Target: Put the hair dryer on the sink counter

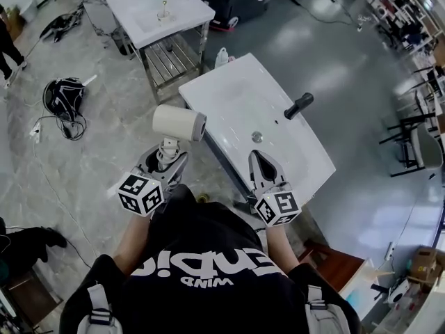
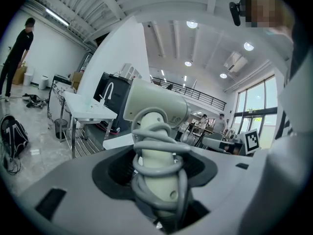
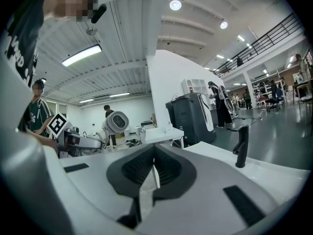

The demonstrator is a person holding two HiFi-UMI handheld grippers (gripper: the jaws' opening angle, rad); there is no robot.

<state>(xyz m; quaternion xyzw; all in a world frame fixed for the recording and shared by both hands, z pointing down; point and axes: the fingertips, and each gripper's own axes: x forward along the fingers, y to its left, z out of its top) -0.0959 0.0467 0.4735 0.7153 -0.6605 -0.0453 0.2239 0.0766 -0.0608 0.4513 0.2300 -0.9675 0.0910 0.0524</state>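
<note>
Left gripper point(image 1: 169, 160): jaws spread wide and clamped on the hair dryer's handle, pads pressing on both sides.
Hair dryer point(image 1: 179, 124): cream-white, held upright in the air, barrel on top and turned sideways; off the counter, just beside its near left corner.
Cord point(image 2: 155, 148): grey, wound in coils round the handle, caught inside the grip.
Right gripper point(image 1: 259, 157): jaws pressed together, nothing between them; hovering over the near edge of the counter.
Sink counter point(image 1: 229, 92): white, bare top, basin in the middle with a drain point(image 1: 256, 137).
Faucet point(image 1: 299, 105): black, on the counter's far side, well apart from both grippers.
Second sink stand point(image 1: 156, 9): white top on a metal frame, beyond the counter.
Backpack point(image 1: 64, 96): black, on the grey floor at the left.
</note>
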